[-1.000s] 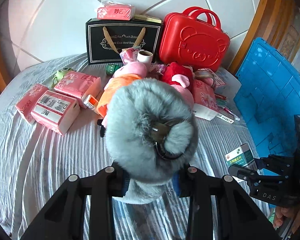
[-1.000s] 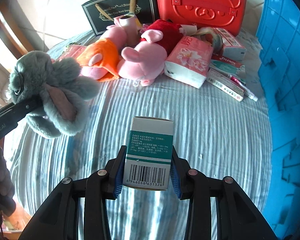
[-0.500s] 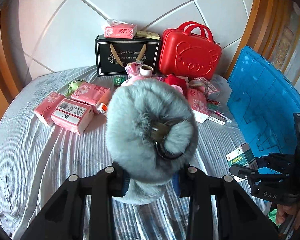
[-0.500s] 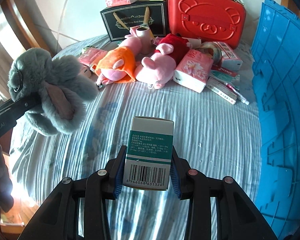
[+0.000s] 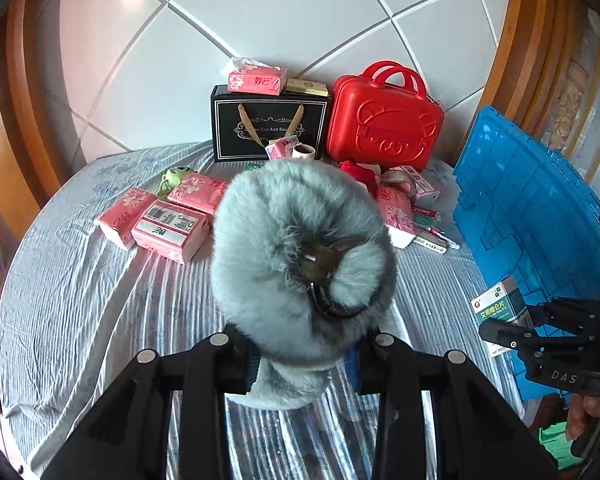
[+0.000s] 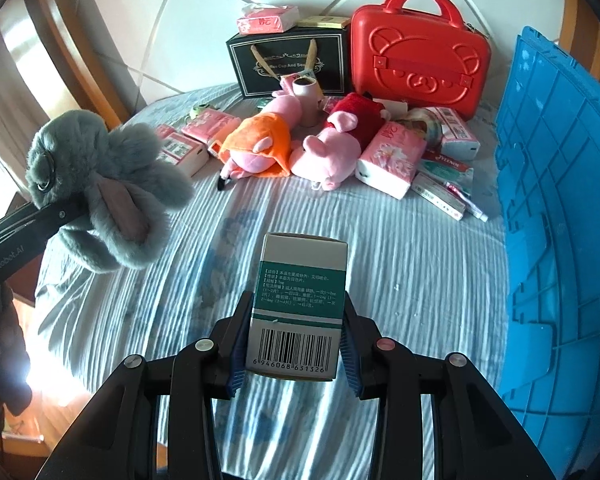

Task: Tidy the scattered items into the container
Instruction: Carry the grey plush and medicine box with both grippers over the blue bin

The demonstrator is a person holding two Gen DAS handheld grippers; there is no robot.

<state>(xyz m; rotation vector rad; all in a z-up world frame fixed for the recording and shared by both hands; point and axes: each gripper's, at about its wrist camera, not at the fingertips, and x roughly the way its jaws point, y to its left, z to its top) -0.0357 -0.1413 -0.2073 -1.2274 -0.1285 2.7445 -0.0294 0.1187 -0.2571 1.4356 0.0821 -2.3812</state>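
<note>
Barcode on medicine box [image 6: 298, 308] in right gripper [image 6: 296, 344] shows in right view only; left gripper [image 5: 304, 360] clamps grey plush [image 5: 300, 256]

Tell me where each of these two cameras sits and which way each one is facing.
Left wrist view: on the left tool, angled down across the bed toward the headboard; its two black fingers clamp a grey plush toy, and the right tool with a person's fingers below it shows at the right edge.
Right wrist view: on the right tool, angled down at the bed; its fingers clamp a medicine box, with the left tool's finger at the left.
Shared: red case, black gift bag, blue crate, both held items.
</note>
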